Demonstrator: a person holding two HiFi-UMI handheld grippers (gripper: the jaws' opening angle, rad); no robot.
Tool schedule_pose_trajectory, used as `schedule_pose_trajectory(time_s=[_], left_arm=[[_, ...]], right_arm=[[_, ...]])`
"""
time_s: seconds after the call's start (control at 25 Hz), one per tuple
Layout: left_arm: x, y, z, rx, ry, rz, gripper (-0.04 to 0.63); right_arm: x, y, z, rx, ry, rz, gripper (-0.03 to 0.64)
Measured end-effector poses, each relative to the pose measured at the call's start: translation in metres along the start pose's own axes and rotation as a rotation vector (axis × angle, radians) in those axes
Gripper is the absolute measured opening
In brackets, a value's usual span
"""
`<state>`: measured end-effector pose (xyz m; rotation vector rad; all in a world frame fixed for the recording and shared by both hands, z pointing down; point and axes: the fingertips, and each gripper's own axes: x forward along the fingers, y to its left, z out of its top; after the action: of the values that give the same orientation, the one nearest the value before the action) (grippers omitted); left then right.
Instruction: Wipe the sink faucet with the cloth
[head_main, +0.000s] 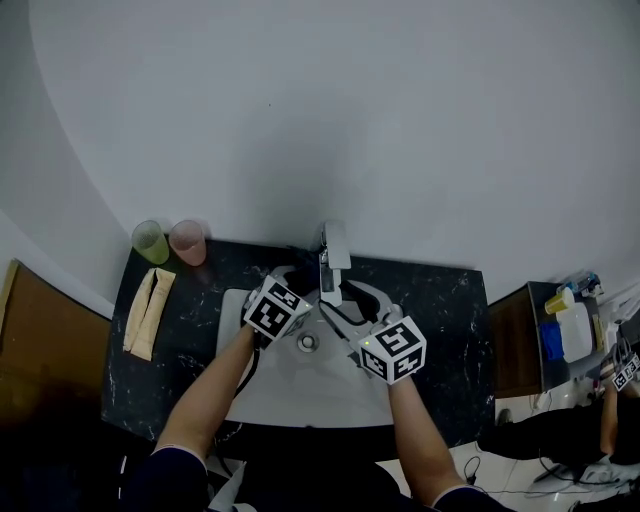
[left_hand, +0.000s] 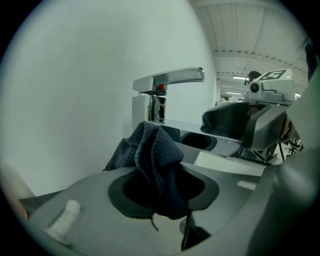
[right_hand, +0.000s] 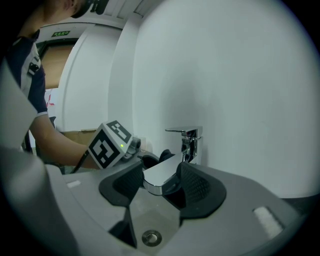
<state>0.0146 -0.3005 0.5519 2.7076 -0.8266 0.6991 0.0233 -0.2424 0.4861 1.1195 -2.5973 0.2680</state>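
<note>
Wiping well means putting the bunched cloth (left_hand: 150, 150) flat against the metal, not dabbing with a corner. My left claw (left_hand: 162, 187) has the dark cloth clamped between its jaws, a thick wad standing up past the tips and a tail hanging below. I judge the wad should lead: press it onto the top of the faucet (left_hand: 147, 107), then draw it along the lever (left_hand: 172, 76) and down the body with light, even pressure, so the fabric drags rather than skips. The hard jaw tips should stay off the chrome, with only cloth touching it.

My right claw (right_hand: 162, 185) sits closed around the spout (right_hand: 159, 176), one ribbed pad on each side and apparently touching it, above the drain (right_hand: 150, 237). That steadies the fixture, but it also covers the stretch it grips. I judge this hand will have to let go before the spout's end can be cleaned.

From the left claw, the faucet stands ahead and slightly above the wad, near but apart; I see no contact yet. The head view shows the left claw beside the faucet's base on its left, over the sink (head_main: 235, 305), with the right claw at the spout's outer end.
</note>
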Motion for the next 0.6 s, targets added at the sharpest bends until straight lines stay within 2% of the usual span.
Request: schedule_pose_trajectory(time_s=[0.32,0.6], left_arm=[[-0.011,-0.037,-0.001,0.078,-0.054,-0.085,0.138],[-0.022,-0.066,-0.008,0.099,-0.069,-0.13,0.138]], right_arm=[[0.001,-0.001,-0.001,0.025,-0.002,0.017,0.242],[0.002,-0.003,-0.002,0.048,0.0,0.018,0.245]])
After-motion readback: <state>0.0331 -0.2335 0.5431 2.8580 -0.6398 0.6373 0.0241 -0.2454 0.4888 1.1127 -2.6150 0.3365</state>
